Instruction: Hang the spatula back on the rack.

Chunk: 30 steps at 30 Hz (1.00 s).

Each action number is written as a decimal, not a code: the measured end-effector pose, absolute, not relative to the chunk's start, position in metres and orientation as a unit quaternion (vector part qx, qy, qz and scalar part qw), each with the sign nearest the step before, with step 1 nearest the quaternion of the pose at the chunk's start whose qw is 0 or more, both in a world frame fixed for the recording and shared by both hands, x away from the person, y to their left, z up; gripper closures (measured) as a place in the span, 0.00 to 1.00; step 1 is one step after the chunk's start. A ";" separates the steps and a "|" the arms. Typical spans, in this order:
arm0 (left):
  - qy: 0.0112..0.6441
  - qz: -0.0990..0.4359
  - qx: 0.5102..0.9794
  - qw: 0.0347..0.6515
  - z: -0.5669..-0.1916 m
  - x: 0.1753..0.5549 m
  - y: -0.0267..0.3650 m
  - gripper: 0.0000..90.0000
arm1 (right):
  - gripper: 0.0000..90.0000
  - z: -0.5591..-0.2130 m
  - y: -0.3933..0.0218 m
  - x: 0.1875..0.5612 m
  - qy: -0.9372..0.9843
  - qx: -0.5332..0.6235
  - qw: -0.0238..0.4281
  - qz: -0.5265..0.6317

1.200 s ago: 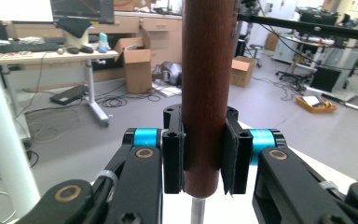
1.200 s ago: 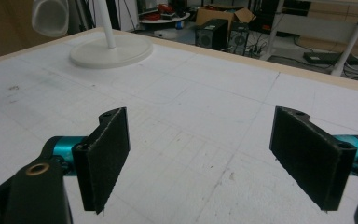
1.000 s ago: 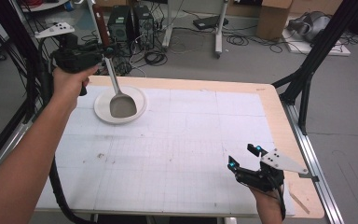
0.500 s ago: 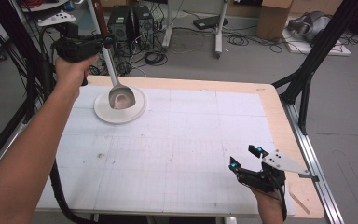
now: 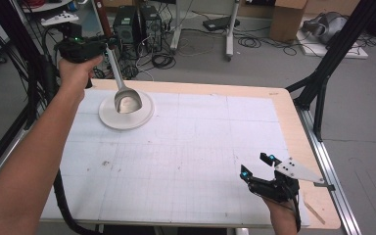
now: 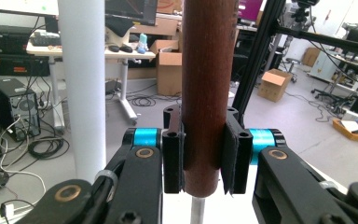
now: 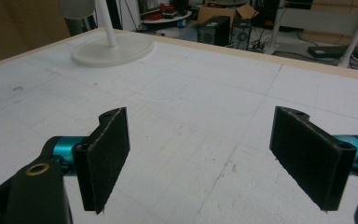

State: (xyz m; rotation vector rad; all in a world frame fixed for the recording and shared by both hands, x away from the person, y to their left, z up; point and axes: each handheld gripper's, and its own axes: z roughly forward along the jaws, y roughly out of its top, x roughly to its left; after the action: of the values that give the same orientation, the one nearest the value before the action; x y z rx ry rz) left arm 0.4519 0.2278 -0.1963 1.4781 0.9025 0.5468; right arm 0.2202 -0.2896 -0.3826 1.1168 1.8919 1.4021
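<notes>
nearest to me, the right gripper (image 5: 257, 165) rests on the near right part of the table (image 5: 284, 105), jaws spread wide with nothing between them; in the right gripper view its pads (image 7: 106, 151) frame only bare white gridded mat (image 5: 191, 156). i read it as idle for this step.

farther off, at the far left, the left gripper (image 5: 105, 41) is clamped on the dark wooden handle (image 6: 207, 84) of a ladle (image 5: 122, 93). in the left gripper view the handle stands upright between the pads (image 6: 172, 161), both pressing its sides, with the thin metal shaft showing just below. from the high view the shaft slants down and to the right from the gripper, and the steel bowl (image 5: 128, 102) sits over the white plate (image 5: 144, 115) at the far left of the mat. i cannot tell whether the bowl touches the plate or hangs just above it.

my judgement: the step in hand is carrying the ladle by its handle at the plate, either lifting it off or setting it down; the frames alone don't decide which. if setting down, the next move calls for lowering until bowl and shaft rest steadily, then easing the jaws apart so the handle doesn't roll off the plate rim. if lifting, keep the grip firm and the bowl level, and clear the rim before moving across the table.
</notes>
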 end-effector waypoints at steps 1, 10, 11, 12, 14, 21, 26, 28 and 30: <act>0.394 0.238 0.641 0.614 -0.197 0.453 0.227 0.81 | 0.21 -0.383 -0.290 0.220 0.699 0.416 0.263 0.519; 0.399 0.245 0.642 0.608 -0.199 0.454 0.226 0.81 | 0.21 -0.386 -0.290 0.221 0.702 0.414 0.258 0.520; 0.399 0.245 0.642 0.607 -0.199 0.454 0.226 0.81 | 0.21 -0.386 -0.290 0.221 0.702 0.413 0.257 0.520; 0.398 0.244 0.643 0.607 -0.199 0.454 0.227 0.81 | 0.21 -0.386 -0.290 0.221 0.702 0.414 0.257 0.520; 0.402 0.241 0.641 0.607 -0.199 0.453 0.227 0.81 | 0.21 -0.386 -0.289 0.220 0.702 0.415 0.254 0.520; 0.416 0.232 0.631 0.612 -0.204 0.446 0.233 0.63 | 0.21 -0.386 -0.287 0.220 0.703 0.411 0.255 0.522; 0.414 0.240 0.626 0.616 -0.211 0.433 0.242 0.53 | 0.21 -0.386 -0.287 0.219 0.701 0.413 0.252 0.524; 0.412 0.243 0.624 0.618 -0.215 0.427 0.246 0.49 | 0.21 -0.386 -0.287 0.220 0.701 0.412 0.254 0.523; 0.405 0.246 0.625 0.620 -0.219 0.419 0.250 0.45 | 0.21 -0.386 -0.287 0.220 0.701 0.413 0.255 0.522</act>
State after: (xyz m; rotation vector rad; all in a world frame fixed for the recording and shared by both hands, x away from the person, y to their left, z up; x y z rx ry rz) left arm 0.4194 0.2500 -0.2194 1.4373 0.9301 0.5665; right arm 0.2195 -0.2875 -0.3857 1.1217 1.9050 1.4188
